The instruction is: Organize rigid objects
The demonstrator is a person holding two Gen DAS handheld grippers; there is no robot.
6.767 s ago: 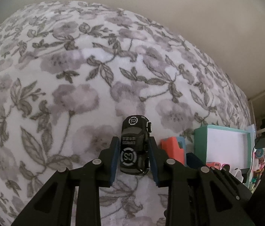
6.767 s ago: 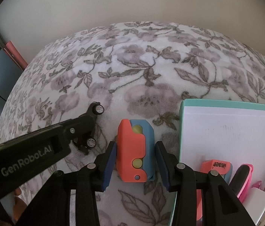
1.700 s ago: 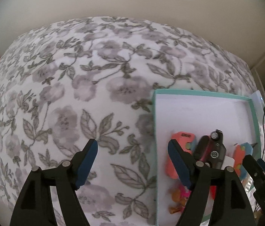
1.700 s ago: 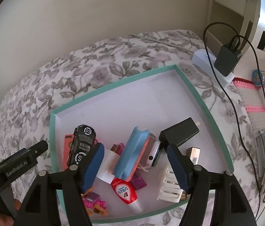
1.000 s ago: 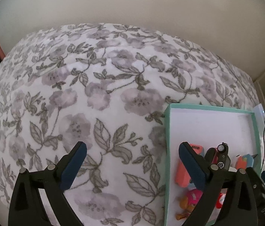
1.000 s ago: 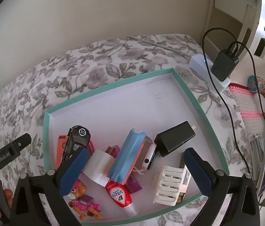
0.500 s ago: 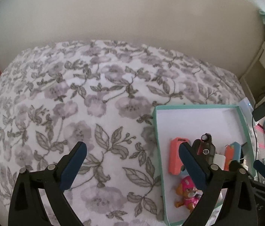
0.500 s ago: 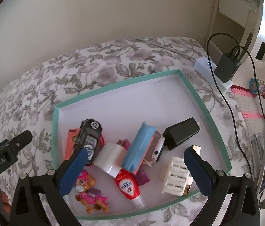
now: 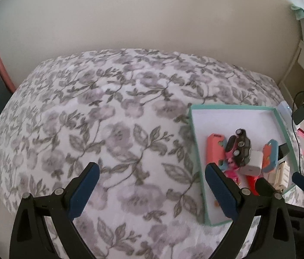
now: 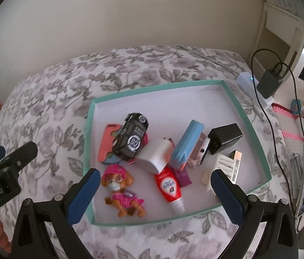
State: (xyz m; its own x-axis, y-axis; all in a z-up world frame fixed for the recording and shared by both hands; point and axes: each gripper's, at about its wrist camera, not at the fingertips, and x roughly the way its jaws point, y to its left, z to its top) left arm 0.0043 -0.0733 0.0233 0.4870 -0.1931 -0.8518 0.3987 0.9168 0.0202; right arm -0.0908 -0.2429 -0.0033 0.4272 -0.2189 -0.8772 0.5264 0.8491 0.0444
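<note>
Toys that were gripped seconds ago, the black car (image 10: 132, 137) and orange case (image 10: 106, 144), now lie in the teal tray (image 10: 247, 120); both left tongs (image 9: 149, 191) and right tongs (image 10: 154, 191) hang wide and empty above a bare blanket (image 9: 108, 118)

Floral bedspread (image 9: 113, 129); black plug (image 10: 269, 82) on white adapter (image 10: 246, 79).

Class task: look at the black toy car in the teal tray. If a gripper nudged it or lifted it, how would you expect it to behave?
The black toy car looks like hard moulded plastic, so probably stiff and light. It lies tilted on top of the orange case and the white charger, so a nudge may slide or tip it off. It likely has wheels and could roll on the teal tray floor.
</note>
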